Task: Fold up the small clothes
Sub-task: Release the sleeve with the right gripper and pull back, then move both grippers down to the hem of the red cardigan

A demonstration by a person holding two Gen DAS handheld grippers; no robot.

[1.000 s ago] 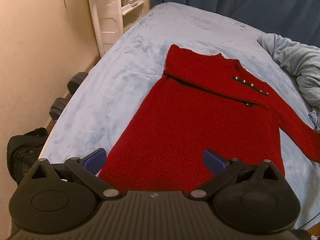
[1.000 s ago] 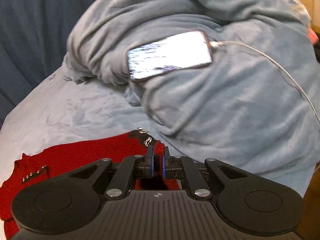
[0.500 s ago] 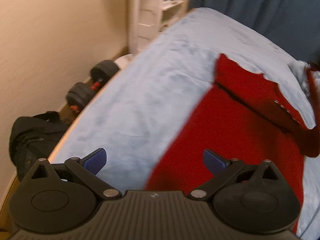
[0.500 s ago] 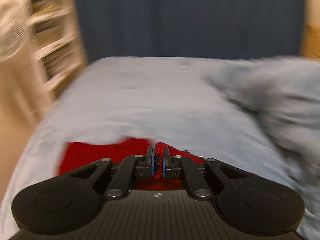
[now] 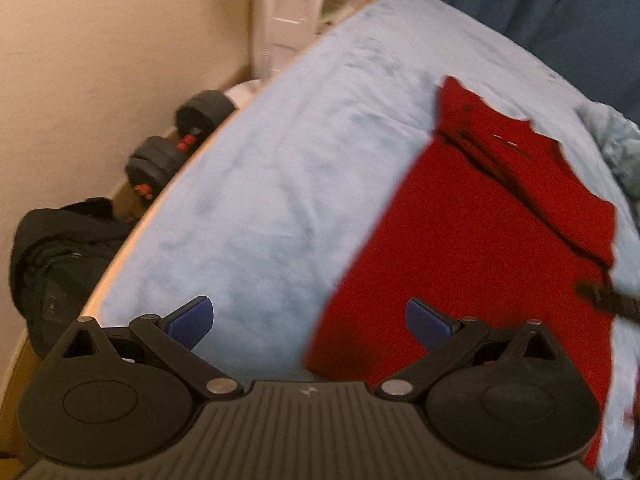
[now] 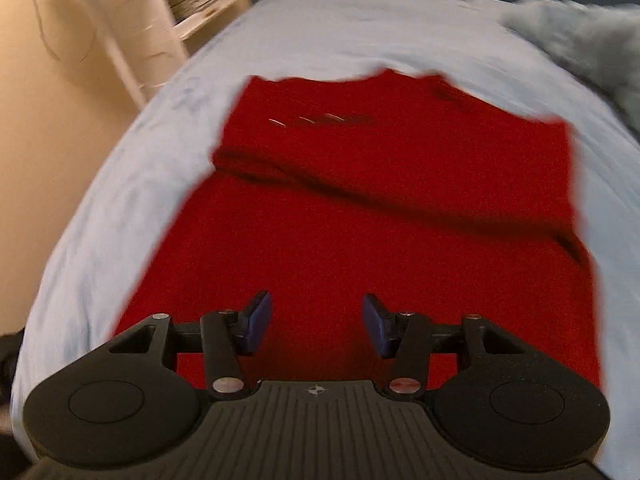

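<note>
A red knit sweater lies flat on the light blue bed, both sleeves folded across its upper part; it also shows in the left wrist view. My right gripper is open and empty, just above the sweater's lower body. My left gripper is open and empty, over the bed at the sweater's lower left hem. The right gripper's dark tip enters the left wrist view from the right.
The bed sheet stretches left of the sweater. A crumpled blue blanket lies at the far right. A white shelf unit stands by the wall. Dumbbells and a black bag sit on the floor left.
My right gripper carried the right sleeve over the sweater's body, then opened and let it go. My left gripper shifted left, toward the sweater's left hem.
</note>
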